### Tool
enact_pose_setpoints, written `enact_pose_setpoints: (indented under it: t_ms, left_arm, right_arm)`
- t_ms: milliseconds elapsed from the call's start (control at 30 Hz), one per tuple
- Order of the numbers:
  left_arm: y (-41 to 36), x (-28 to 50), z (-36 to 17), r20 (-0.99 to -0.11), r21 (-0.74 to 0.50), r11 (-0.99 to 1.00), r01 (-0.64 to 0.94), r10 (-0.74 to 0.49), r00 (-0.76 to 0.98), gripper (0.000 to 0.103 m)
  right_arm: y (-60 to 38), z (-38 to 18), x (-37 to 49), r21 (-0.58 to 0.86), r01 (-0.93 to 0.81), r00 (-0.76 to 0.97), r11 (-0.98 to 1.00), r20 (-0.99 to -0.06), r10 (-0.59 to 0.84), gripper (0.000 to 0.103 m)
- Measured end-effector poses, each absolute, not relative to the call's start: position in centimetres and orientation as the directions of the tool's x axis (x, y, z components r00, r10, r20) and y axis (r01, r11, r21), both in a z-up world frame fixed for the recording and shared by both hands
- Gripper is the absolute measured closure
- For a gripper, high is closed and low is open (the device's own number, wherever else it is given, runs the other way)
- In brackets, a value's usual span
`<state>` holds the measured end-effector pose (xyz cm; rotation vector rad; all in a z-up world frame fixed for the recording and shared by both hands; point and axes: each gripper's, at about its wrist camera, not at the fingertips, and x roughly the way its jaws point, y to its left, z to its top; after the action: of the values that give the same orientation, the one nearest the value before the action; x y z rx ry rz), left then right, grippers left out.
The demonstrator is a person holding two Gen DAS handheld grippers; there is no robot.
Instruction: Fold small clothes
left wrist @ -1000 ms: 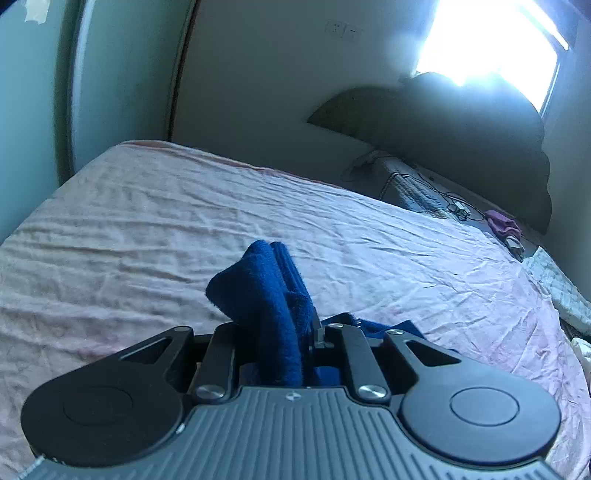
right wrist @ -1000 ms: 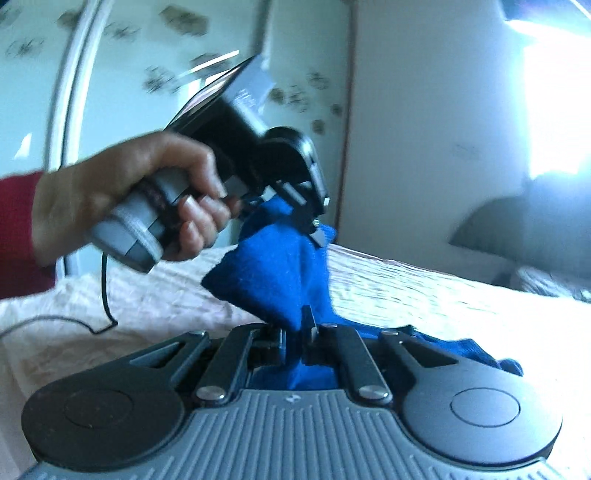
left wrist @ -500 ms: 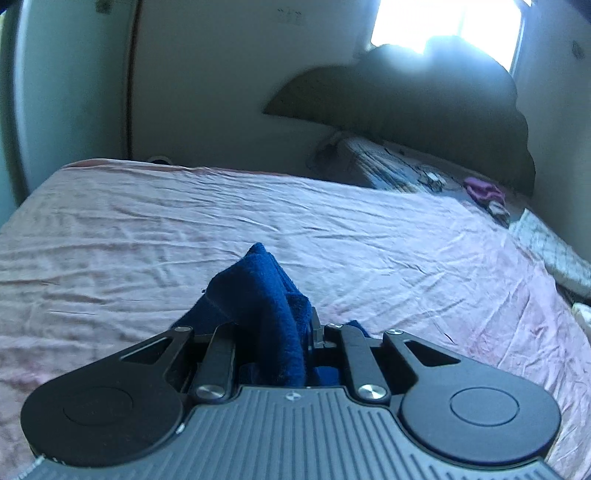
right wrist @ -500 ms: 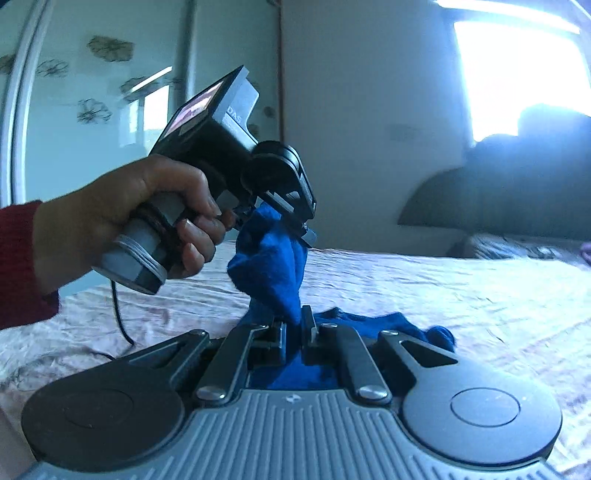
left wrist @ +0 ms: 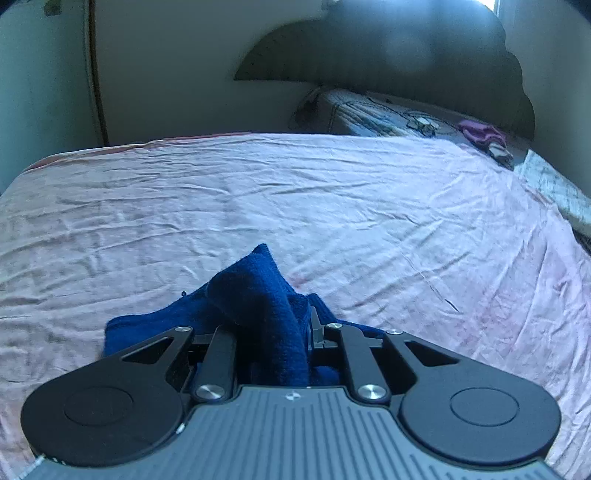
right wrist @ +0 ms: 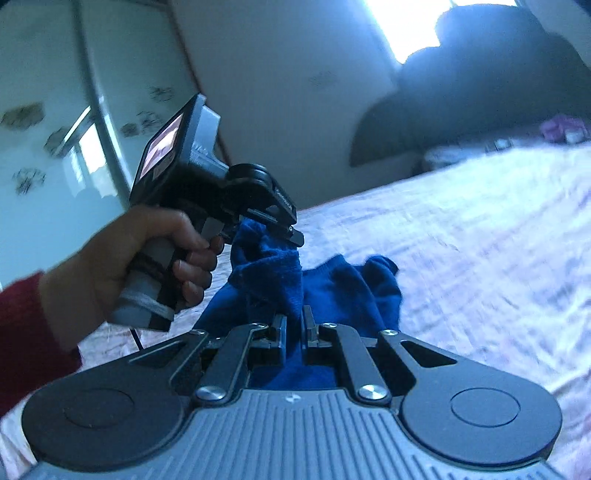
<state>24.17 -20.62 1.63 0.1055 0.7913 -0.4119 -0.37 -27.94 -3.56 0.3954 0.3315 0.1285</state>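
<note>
A small dark blue knit garment [left wrist: 258, 299] is bunched between my two grippers just above the pink bedsheet [left wrist: 332, 206]. My left gripper [left wrist: 273, 332] is shut on one edge of it; the cloth stands up between the jaws. In the right wrist view my right gripper [right wrist: 293, 325] is shut on another edge of the blue garment [right wrist: 343, 291]. The left gripper [right wrist: 284, 229] shows there too, held by a hand at the left, pinching the cloth's upper corner. The rest of the garment droops onto the sheet.
The wrinkled pink sheet covers a wide bed. A dark headboard [left wrist: 406, 48] stands at the far end, with a patterned pillow [left wrist: 369, 114] and a purple cloth [left wrist: 480, 133] below it. A pale wardrobe door [right wrist: 55, 129] is at the left. A bright window [right wrist: 417, 22] is behind.
Both grippers have come down toward the bed, still shut on the garment. More of the blue cloth now lies on the sheet. The right view has tilted.
</note>
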Motion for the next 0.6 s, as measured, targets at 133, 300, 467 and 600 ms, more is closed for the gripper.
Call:
enact_pose_setpoints:
  t_ms: [133, 300, 467, 600]
  left_arm:
    - [-22.4, 24.2, 0.5, -0.715, -0.028, 0.909, 0.416, -0.308, 0.627, 0.087]
    - [-23.6, 24.7, -0.8, -0.73, -0.028, 0.899, 0.437, -0.317, 0.605, 0.073]
    - [-24.4, 24.7, -0.7, -0.711, -0.027, 0.889, 0.458, -0.339, 0.616, 0.036]
    - [-24.6, 24.0, 0.3, -0.667, 0.011, 0.885, 0.465, -0.34, 0.663, 0.024]
  right_arm:
    - [-29.8, -4.2, -0.3, 0.467, -0.035, 0.923, 0.883, -0.323, 0.208, 0.096]
    - [-30.4, -4.7, 0.4, 0.457, -0.011, 0.894, 0.889, -0.394, 0.213, 0.096]
    - [-30.9, -5.0, 0.9, 0.448, 0.017, 0.872, 0.894, -0.445, 0.206, 0.096]
    - [-31.4, -5.6, 1.5, 0.463, 0.017, 0.848, 0.886, -0.476, 0.232, 0.095]
